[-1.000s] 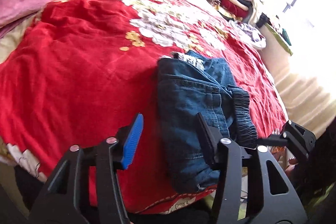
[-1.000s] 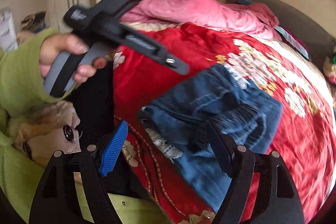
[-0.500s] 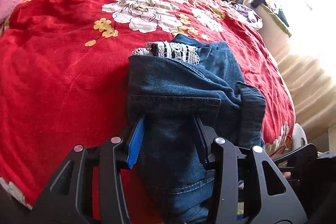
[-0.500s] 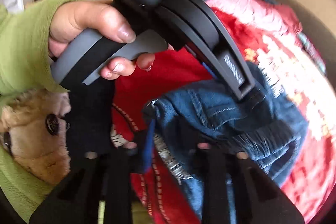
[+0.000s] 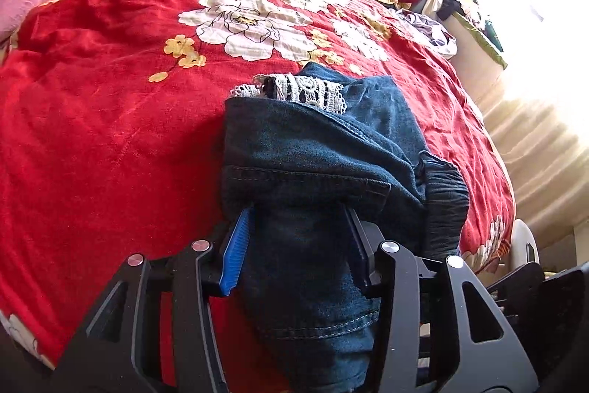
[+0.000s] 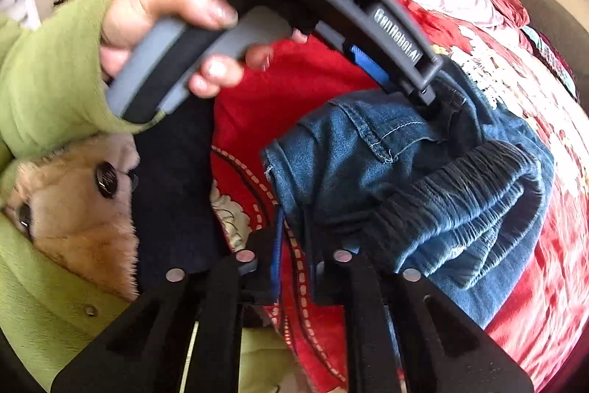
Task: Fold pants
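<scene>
— Where are our pants (image 5: 324, 150)?
— Folded on the red bedspread (image 5: 92, 135) near its edge. Our left tongs (image 5: 298, 238) are opening, denim between the pads.
— The right?
— Our right tongs (image 6: 294, 245) are pinching the denim edge

Pants (image 5: 313, 150): dark blue denim with pale topstitching, bunched into a thick, uneven folded bundle near the bed's close edge. Black ribbed elastic waistband (image 6: 460, 194) lies curled along one side. White lace trim (image 5: 305, 91) shows at the far end, peeking from beneath the upper denim layer.
</scene>
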Demonstrator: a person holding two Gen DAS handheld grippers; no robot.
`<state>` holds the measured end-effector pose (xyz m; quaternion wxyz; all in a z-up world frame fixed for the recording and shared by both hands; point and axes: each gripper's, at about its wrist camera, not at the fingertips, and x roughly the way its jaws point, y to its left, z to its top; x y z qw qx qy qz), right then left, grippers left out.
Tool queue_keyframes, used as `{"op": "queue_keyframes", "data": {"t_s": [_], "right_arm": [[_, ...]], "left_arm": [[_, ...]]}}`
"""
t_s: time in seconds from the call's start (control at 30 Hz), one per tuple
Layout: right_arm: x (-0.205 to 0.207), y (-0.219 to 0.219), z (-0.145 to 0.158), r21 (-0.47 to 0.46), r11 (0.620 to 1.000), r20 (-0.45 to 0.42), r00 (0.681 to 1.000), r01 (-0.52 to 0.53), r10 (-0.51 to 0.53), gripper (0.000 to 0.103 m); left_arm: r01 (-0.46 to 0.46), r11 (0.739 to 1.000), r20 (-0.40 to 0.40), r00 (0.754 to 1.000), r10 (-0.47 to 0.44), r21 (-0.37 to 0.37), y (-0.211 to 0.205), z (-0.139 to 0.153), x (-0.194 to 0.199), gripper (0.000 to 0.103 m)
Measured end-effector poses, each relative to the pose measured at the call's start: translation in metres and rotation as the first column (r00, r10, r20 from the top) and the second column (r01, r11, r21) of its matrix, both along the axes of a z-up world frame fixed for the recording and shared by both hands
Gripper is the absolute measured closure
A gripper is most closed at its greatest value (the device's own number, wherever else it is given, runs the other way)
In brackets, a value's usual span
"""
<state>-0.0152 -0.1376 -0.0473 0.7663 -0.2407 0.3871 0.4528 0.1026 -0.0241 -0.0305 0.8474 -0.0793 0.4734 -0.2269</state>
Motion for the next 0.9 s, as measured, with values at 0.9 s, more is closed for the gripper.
{"op": "queue_keyframes", "data": {"t_s": [0.9], "right_arm": [[-0.004, -0.029, 0.055, 0.136, 0.985, 0.052, 0.992, 0.105, -0.113, 0.062]], "left_arm": [[-0.018, 1.0, 0.04, 0.999, 0.018, -0.004, 0.003, 0.02, -0.017, 0.041]]}}
